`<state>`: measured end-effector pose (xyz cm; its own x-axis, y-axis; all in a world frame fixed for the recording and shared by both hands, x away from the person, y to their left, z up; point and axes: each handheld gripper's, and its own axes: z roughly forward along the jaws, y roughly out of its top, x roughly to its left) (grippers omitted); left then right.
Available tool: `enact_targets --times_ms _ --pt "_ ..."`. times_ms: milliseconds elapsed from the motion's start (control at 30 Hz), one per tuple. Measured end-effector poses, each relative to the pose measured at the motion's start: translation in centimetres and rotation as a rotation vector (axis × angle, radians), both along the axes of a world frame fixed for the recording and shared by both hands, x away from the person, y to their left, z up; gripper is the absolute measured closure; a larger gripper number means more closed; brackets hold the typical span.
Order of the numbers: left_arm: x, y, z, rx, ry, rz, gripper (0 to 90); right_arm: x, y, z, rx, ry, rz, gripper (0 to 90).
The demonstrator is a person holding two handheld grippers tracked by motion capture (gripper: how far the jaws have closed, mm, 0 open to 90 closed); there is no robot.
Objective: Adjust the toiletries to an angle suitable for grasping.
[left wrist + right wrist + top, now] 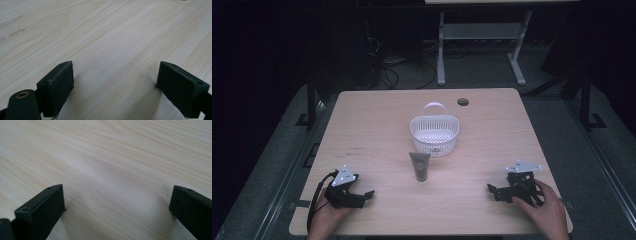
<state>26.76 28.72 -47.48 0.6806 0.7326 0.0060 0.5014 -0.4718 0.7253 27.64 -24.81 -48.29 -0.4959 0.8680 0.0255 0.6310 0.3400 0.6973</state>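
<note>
Left gripper (362, 196) rests near a dark tube (419, 166), label unreadable.

Bare wooden table (377, 125) lies ahead of my left gripper (364, 196) and right gripper (494, 191), open to pass. A dark tube (419, 167) at centre and a white basket (434, 134), just beyond at twelve o'clock, block the middle.

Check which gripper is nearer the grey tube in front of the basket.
Left, slightly. The left gripper sits near-left of the grey tube; the right gripper sits near-right, a bit farther. Both rest open on the table, touching nothing.
</note>
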Motion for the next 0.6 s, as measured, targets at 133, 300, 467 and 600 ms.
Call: enact_targets --times_ms 133,300,467,600 --pt "0.01 0.03 0.01 -0.001 0.000 0.001 13.7 0.00 0.00 0.00 0.000 0.000 0.000 0.0" --pt "-0.03 0.07 0.03 0.001 -0.001 0.000 14.8 0.00 0.00 0.00 0.000 0.000 0.000 0.0" --pt "-0.15 0.19 0.13 -0.008 -0.010 -0.001 23.4 0.00 0.00 0.00 0.000 0.000 0.000 0.0" --pt "-0.20 0.14 0.37 -0.006 0.000 -0.007 31.9 0.00 0.00 0.00 0.000 -0.001 0.000 0.0"
